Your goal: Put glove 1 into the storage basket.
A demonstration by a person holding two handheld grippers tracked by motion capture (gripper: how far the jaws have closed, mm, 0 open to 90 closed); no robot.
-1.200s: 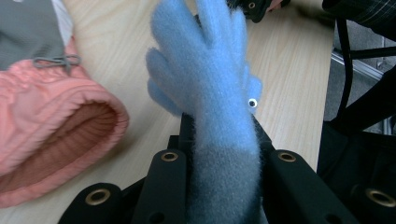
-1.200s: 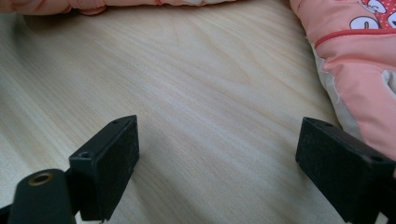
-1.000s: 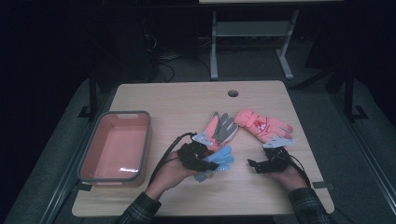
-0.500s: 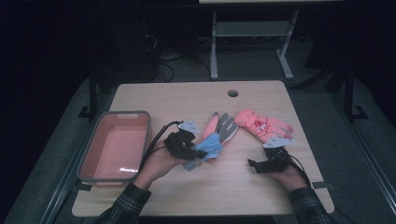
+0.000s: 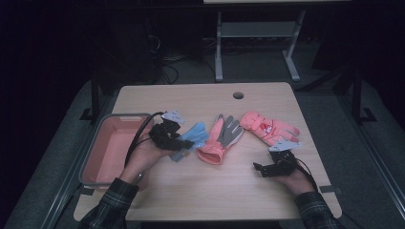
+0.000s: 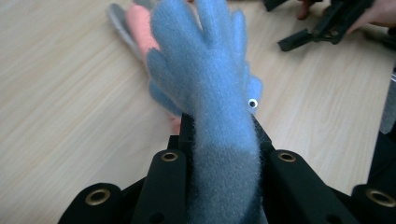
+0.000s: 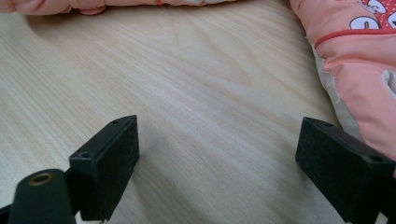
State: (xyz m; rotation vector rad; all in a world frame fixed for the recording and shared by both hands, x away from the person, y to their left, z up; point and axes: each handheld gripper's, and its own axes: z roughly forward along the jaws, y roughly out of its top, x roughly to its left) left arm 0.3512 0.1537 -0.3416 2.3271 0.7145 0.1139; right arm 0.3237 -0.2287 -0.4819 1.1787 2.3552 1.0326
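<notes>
My left gripper (image 5: 184, 143) is shut on a fuzzy blue glove (image 5: 193, 136), held just above the table left of centre. In the left gripper view the blue glove (image 6: 212, 88) stands up from between the black jaws, a small googly eye on its side. A pink-and-grey glove (image 5: 220, 138) lies flat beside it at mid-table. An orange-pink printed glove (image 5: 267, 128) lies to the right. My right gripper (image 5: 261, 169) rests low on the table in front of that glove, open. In the right gripper view the printed glove (image 7: 359, 70) lies just beyond the right jaw, nothing between the fingers.
A pink plastic tub (image 5: 114, 148) sits at the table's left edge, close to my left forearm. A round cable hole (image 5: 238, 95) is near the far edge. Bare wood spreads along the table's front. Dark floor and a metal frame lie beyond the table.
My left gripper has carried the blue glove leftward, away from the pink-and-grey glove and toward the tub. The right gripper has stayed in place.
</notes>
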